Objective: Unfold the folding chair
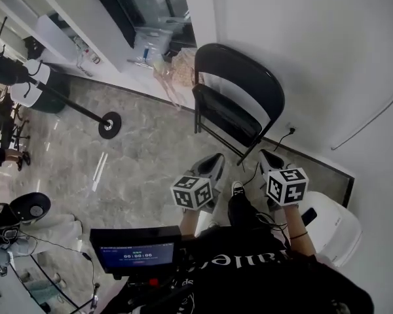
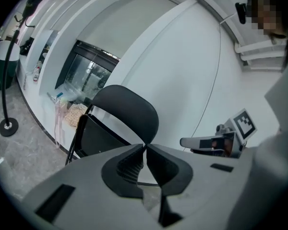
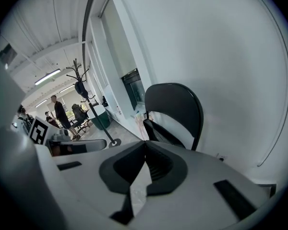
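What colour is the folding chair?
The folding chair is black, frame and backrest alike. The head view shows it best.

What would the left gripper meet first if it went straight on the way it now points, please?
Probably the black folding chair: the shut left gripper aims straight at it, and nothing shows between them, though depth is unclear.

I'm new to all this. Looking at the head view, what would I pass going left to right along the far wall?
Dark green round bin → round black base of the coat stand → pale crumpled plastic bags → black metal folding chair
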Demonstrator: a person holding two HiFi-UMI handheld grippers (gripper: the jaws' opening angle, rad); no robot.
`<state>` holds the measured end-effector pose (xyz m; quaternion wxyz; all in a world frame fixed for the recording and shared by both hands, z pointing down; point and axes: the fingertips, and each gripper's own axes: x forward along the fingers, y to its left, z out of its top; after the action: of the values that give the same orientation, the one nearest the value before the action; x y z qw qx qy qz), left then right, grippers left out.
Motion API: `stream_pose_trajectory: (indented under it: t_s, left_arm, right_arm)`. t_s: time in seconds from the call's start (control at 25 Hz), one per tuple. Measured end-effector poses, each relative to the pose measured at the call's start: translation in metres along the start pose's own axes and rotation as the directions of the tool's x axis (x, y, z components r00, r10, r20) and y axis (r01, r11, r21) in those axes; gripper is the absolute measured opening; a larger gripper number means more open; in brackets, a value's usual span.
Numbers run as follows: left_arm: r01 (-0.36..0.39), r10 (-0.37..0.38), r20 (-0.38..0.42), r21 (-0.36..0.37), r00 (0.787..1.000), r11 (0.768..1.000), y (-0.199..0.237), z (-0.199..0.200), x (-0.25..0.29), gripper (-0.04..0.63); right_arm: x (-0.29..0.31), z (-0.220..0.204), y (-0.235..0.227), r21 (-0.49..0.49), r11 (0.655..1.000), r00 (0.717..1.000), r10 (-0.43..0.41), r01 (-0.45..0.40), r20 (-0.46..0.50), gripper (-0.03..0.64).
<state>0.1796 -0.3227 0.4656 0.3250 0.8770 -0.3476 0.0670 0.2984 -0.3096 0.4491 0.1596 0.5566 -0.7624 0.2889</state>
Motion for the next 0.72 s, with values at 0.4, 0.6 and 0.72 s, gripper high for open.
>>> stream_pose_trajectory:
  t_s: [0.4,0.6,0.72]
  left_arm:
    - [-0.038,0.035,-0.04,-0.071,0.999,0.997,0.035,0.021,0.093,0.008]
    - [-0.008,-0.002,-0.083,-0.117,0.997,0.993,0.058,0.028,0.107,0.035]
    - [0.035,-0.053,-0.128,-0.135,0.99,0.99,0.069,0.031,0.116,0.122]
  right_arm:
    - [0.053,0.043,-0.071,-0.026,1.0,0.999,0.016,-0.017,-0.039,0.015]
    - [0.082,0.057,-0.062,-0.005,1.0,0.999,0.014,-0.014,-0.039,0.015]
    - [0.1,0.065,-0.057,0.012,1.0,0.999,-0.012,0.012,-0.031,0.015]
